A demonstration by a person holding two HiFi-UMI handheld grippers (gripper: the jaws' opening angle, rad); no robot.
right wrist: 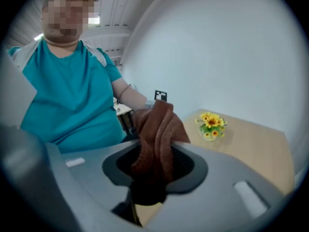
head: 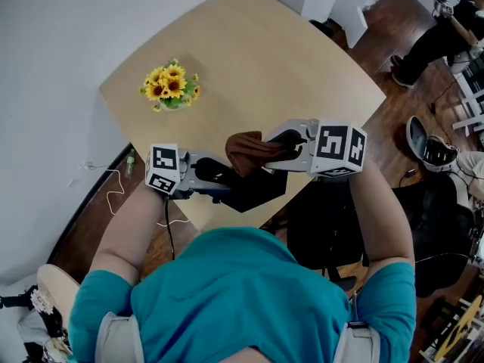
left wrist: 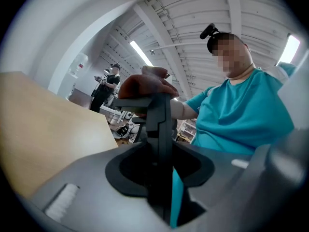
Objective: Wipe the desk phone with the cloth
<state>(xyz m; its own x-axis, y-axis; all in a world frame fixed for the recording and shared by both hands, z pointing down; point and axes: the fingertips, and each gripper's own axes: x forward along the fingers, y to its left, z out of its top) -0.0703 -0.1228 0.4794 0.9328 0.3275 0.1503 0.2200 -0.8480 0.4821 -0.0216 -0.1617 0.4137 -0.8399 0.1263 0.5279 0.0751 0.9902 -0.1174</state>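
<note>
- Holding the desk phone (head: 257, 191) up off the counter (head: 265, 59), the left gripper (head: 229, 181) has its fingers closed on a thin dark edge of it. I take this flat black thing for the phone. It hangs over the near edge of the counter, close to the person's chest.
- The right gripper (head: 278, 148) has its fingers clamped on the brown cloth (head: 246, 151), which is bunched and stands out past the fingers.
- The cloth sits at the top of the phone, touching it or just beside it. From above I cannot tell if it presses.
- The step in hand is, I judge, the wiping itself: one gripper steadies the phone and the other brings the cloth onto it.
- The next move calls for a light drag of the cloth along the phone's surface, with a firm left grip so that the phone does not turn.
- The sunflowers (head: 172, 85) stand well apart on the counter and are no obstacle.
</note>
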